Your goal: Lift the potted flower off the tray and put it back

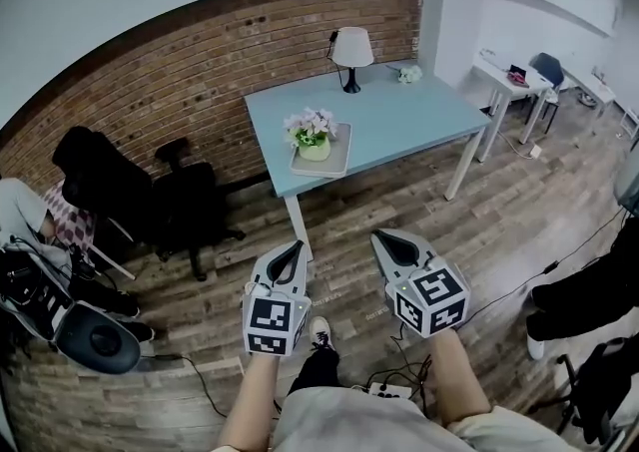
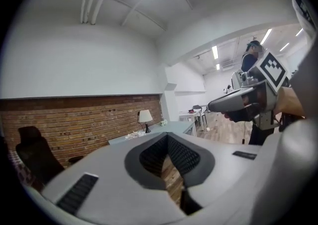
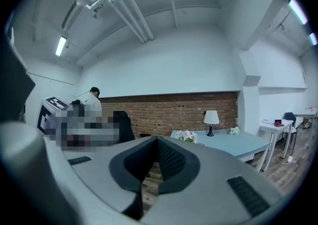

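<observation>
Potted flower (image 1: 313,138) stands upright on the white tray (image 1: 335,163), near the near-left corner of the blue bench (image 1: 409,106). Lamp (image 1: 350,53) is well behind it.

Left tool (image 1: 296,244) and right tool (image 1: 380,236) are both pressed together with nothing between them. They're held out roughly level over the wood floor, well short of the bench. Not engaged yet.

Handling guess:
- Small pot, probably light and rigid. The wall looks smooth, so it may be slippery.
- Blooms are soft, easy to crush, and spread wider than the pot.
- Take hold on the pot wall below the flowers, one tool each side, or pinch the rim with one tool.
- Keep it upright.
- Tray looks loose, so lift straight up to avoid dragging it.
</observation>
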Demonstrator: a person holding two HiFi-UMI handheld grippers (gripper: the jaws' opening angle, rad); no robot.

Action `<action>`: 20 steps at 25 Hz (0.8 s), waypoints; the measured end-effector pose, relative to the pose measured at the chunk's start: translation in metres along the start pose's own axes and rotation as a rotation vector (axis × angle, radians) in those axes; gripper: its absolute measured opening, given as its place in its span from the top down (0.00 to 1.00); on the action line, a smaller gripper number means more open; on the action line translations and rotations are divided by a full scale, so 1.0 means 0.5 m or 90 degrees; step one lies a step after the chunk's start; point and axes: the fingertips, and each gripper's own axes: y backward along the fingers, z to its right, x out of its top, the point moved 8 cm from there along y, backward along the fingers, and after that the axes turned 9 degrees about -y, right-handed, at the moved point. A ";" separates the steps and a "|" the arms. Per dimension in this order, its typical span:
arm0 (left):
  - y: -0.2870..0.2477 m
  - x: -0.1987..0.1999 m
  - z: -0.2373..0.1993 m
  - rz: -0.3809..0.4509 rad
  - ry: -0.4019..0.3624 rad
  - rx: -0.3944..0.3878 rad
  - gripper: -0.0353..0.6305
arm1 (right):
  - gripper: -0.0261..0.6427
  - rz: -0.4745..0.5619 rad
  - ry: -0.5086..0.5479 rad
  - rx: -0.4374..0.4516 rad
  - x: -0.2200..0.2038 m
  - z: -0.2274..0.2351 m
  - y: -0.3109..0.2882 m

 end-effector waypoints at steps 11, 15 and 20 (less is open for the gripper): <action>-0.229 -0.078 -0.147 -0.020 0.001 -0.019 0.93 | 0.93 0.011 -0.026 -0.024 0.026 0.134 -0.227; -0.320 -0.091 -0.218 -0.026 0.006 -0.032 0.93 | 0.93 0.007 -0.053 -0.003 0.052 0.174 -0.335; -0.418 -0.095 -0.307 -0.027 0.006 -0.042 0.93 | 0.93 -0.002 -0.048 -0.011 0.082 0.215 -0.452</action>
